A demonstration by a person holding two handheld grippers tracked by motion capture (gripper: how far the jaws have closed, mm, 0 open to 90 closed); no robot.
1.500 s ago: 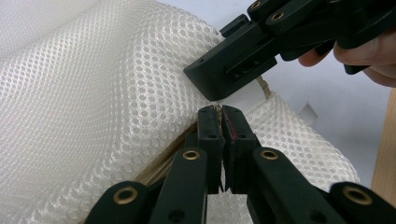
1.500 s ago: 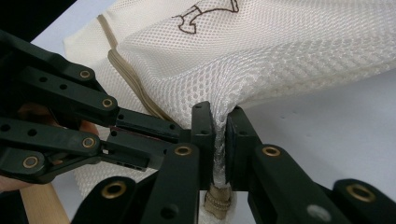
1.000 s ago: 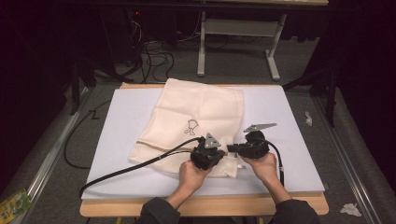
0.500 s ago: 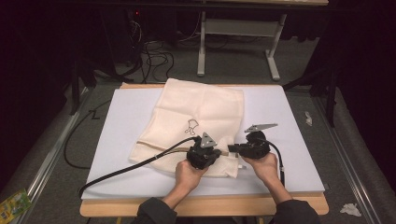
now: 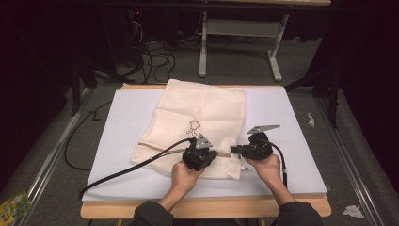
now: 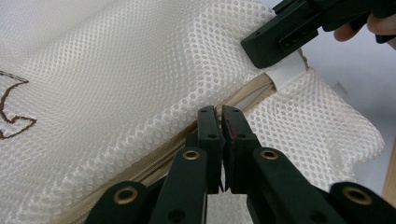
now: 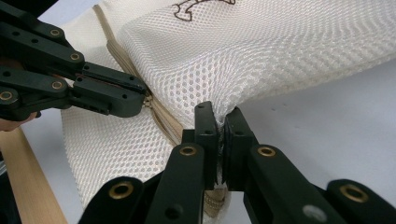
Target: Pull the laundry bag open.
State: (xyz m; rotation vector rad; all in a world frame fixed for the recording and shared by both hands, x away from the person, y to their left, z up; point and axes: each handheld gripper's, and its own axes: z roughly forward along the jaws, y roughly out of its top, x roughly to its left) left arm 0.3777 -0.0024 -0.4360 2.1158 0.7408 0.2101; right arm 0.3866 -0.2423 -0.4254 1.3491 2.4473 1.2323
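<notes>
A dim room with grey carpet [image 5: 226, 66], a white-legged desk [image 5: 203, 42] behind the wooden table [image 5: 207, 207], cables [image 5: 155, 54] on the floor.

Both grippers, left gripper [image 5: 210, 154] and right gripper [image 5: 239, 151]: matte black, jaws on linked arms with brass-coloured rivets. Grey three-cornered plate on top of each. Thick black cable [image 5: 127, 169] trails left; another loops near right. Dark sleeves [image 5: 149, 215] at the wrists.

One mesh bag [image 5: 202, 120], two grippers: left gripper [image 5: 214, 155], right gripper [image 5: 234, 151]; one table [image 5: 301, 132].
</notes>
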